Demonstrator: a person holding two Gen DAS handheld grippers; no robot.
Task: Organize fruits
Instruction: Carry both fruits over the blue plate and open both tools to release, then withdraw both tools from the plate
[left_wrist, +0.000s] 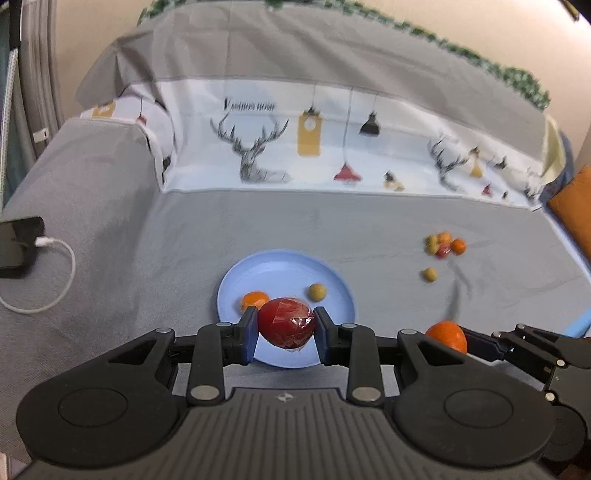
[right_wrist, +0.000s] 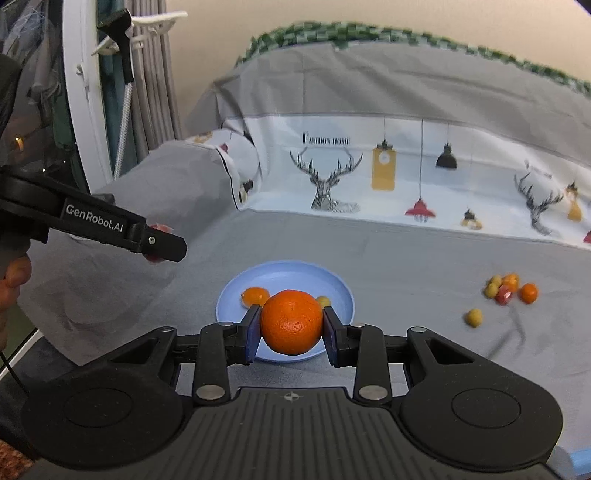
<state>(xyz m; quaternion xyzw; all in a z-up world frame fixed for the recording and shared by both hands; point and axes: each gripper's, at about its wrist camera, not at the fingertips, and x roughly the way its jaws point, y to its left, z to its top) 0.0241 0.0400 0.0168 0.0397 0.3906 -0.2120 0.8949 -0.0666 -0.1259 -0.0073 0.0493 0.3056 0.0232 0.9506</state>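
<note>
Left gripper (left_wrist: 285, 328) is clamping a film-wrapped round red fruit (left_wrist: 286, 323) across its middle; the wrap is likely making it slippery. Right gripper (right_wrist: 291, 325) is pinching a firm round orange (right_wrist: 291, 321) at its equator above the light-blue plastic plate (right_wrist: 295, 271).

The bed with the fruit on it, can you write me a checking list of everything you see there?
Surface: grey bedsheet, wrinkled, with a deer-print band behind.
Job's things: blue plate holding a small orange fruit and a yellow-green fruit; loose fruit pile and one stray yellow-green fruit lie on the sheet to the right.
Clutter: nothing seen.
Grippers: left gripper jaws shut on a red wrapped fruit; right gripper jaws shut on an orange; both are near the plate.
Cables: white cable plugged into a black device.
Surroundings: orange cushion, curtains, beige wall.
</note>
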